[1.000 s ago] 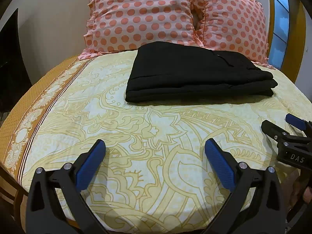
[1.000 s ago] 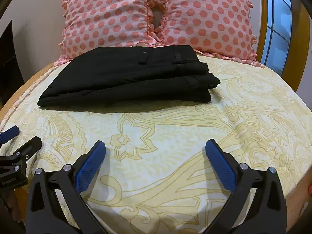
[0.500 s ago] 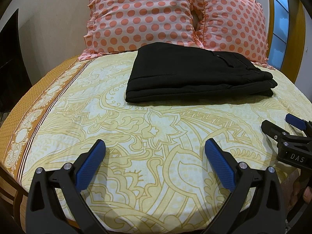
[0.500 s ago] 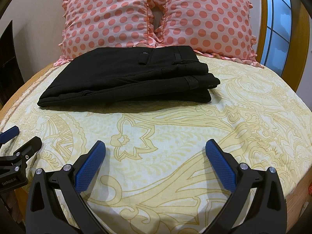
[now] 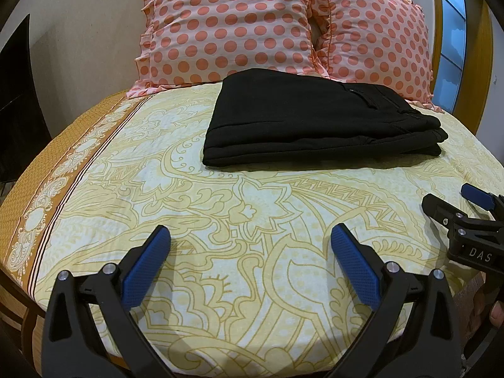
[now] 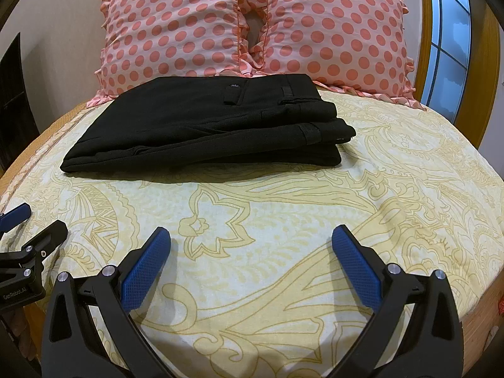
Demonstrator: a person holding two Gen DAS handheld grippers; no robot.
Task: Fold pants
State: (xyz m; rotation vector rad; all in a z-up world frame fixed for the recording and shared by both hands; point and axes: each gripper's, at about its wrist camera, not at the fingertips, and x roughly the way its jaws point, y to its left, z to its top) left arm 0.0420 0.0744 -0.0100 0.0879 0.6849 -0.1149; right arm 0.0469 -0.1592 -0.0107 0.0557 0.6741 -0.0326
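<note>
The black pants point(image 6: 204, 126) are lying folded (several layers) on the bedsheet point(image 6: 283, 208), well beyond both jaws. The left gripper point(image 5: 250, 252) and right gripper point(image 6: 251, 252) are hovering spread apart, gripping nothing.

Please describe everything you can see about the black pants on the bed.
The black pants are folded into a flat, layered rectangle of matte woven-looking fabric. A belt loop, a small button tab and a pocket seam show at the waistband end, on the right side of the right wrist view. They lie on the yellow patterned bedsheet, just in front of two pink polka-dot pillows; the far edge seems to meet the pillow frill. Neither claw touches them.
</note>
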